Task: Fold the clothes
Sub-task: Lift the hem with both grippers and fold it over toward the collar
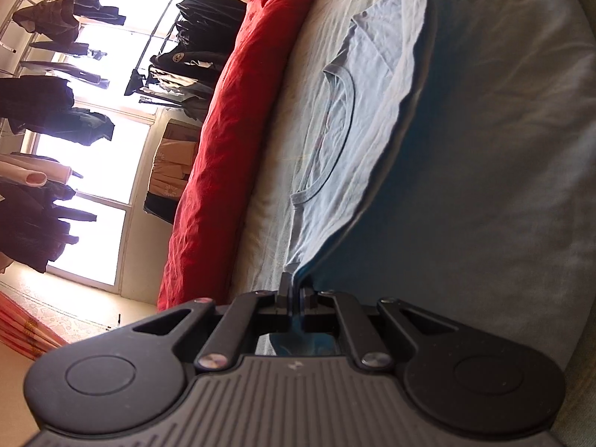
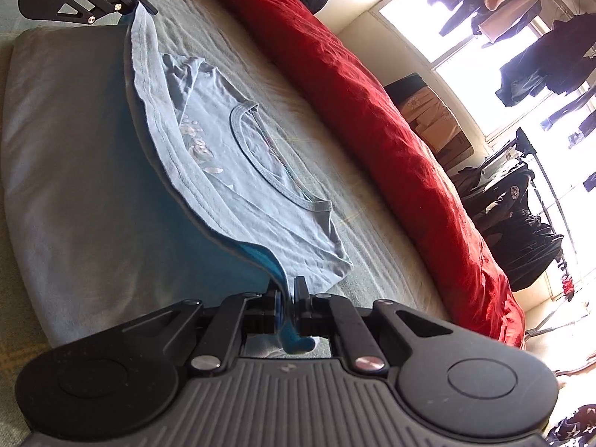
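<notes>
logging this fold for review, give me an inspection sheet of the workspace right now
surface: bed sheet, pale, wrinkled.
job's things: light blue t-shirt, neckline up, bottom hem lifted over the body.
clutter: red duvet along the far side of the bed.
grippers: left gripper and right gripper each shut on a hem corner.
cables: nothing seen.
surroundings: bright window, dark clothes on a drying rack, cardboard boxes.

Bed (image 2: 372,246) with pale sheet; red quilt (image 2: 391,149) along its far edge. Bright windows (image 1: 85,246) behind, dark clothes (image 1: 44,111) hung on racks. Cardboard boxes (image 2: 436,119) against cream wall.
</notes>
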The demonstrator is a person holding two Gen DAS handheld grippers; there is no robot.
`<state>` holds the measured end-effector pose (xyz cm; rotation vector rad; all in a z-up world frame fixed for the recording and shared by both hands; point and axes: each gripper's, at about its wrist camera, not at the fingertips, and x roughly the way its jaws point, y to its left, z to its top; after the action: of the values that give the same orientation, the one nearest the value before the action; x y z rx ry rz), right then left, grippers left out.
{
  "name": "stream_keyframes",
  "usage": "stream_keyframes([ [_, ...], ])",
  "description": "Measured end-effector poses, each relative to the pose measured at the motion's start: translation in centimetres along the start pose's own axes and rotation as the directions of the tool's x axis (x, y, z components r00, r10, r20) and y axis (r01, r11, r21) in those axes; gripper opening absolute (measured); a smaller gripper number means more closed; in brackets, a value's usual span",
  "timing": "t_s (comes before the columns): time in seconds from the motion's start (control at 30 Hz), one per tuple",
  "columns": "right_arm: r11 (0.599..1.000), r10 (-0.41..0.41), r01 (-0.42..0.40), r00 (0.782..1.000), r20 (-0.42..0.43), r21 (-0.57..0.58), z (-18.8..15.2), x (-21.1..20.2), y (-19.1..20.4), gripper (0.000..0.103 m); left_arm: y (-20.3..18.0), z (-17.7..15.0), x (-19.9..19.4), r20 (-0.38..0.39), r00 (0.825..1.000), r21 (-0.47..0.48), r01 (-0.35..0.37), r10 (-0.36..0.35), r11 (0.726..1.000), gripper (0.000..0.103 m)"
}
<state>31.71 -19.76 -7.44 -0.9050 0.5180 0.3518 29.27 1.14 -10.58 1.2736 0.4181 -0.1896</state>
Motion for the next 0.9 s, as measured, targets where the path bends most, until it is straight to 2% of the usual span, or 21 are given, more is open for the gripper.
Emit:
stream_keyframes([
  [0.3,0.998,-0.002,0.003,1.000,-0.016,0.059,1.6,4.6,-2.8,0.007,2.3,0.3,4.1,-0.030,1.000,-0.057,-0.005,0.003,0.998,0.003],
  [0.4,0.996,0.011,-0.009,1.000,-0.024,0.087,1.8,5.9,-3.8,0.007,2.6,0.4,5.5,-0.033,0.999,-0.038,0.002,-0.003,0.999,0.003],
  [0.57,0.993,0.043,-0.036,0.997,-0.057,0.117,2.0,8.5,-4.6,0.007,2.9,0.9,8.2,-0.051,0.997,-0.040,0.048,-0.050,0.998,0.005],
  [0.63,0.991,0.057,-0.047,0.996,-0.073,0.125,1.9,9.7,-4.6,0.007,2.7,1.0,9.1,-0.058,0.997,-0.036,0.047,-0.049,0.998,0.005],
  [0.83,0.987,0.098,-0.083,0.990,-0.106,0.140,1.4,11.9,-4.1,0.007,2.1,1.2,11.4,-0.076,0.994,-0.083,0.076,-0.083,0.994,0.005],
  [0.9,0.985,0.103,-0.087,0.990,-0.101,0.151,1.3,12.0,-4.3,0.008,1.8,1.2,11.8,-0.086,0.992,-0.089,0.089,-0.096,0.992,0.011],
])
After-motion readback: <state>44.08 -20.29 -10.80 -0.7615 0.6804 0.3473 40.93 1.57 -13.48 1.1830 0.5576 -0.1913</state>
